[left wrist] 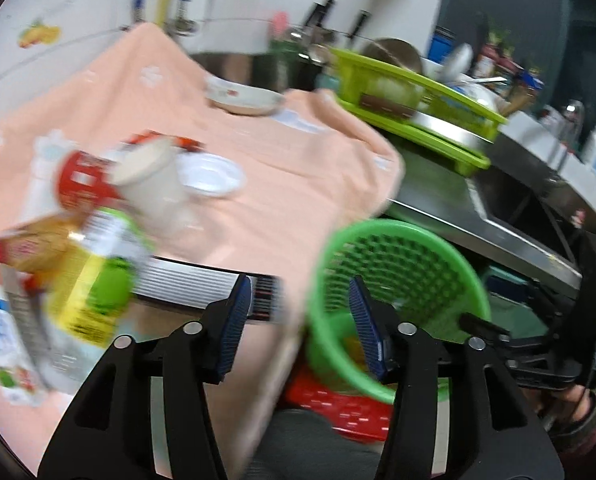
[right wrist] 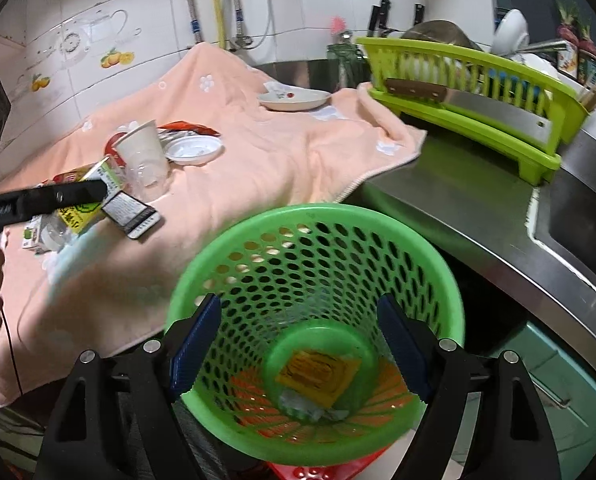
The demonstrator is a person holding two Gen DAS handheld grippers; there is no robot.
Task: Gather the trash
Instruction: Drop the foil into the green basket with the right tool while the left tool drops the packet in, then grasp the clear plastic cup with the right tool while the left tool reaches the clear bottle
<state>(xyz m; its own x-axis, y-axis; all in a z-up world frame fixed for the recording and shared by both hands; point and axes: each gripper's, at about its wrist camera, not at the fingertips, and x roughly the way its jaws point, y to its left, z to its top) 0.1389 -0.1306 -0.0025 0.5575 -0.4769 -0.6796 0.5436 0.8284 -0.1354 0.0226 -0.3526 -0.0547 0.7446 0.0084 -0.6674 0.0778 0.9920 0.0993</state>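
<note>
Holding my right tongs (right wrist: pixel 298 344) open around the green basket (right wrist: pixel 314 216), I keep it beside the worktop (right wrist: pixel 438 184). My left tongs (left wrist: pixel 298 320) are open and empty; trash (right wrist: pixel 98 196) lies on the peach towel (right wrist: pixel 258 160).

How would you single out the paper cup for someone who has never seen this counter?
Find the peach towel spread over the counter beside the green dish rack. In the litter at its left stands the paper cup, next to a white plastic lid. It is the only plain off-white, upright piece.
</note>
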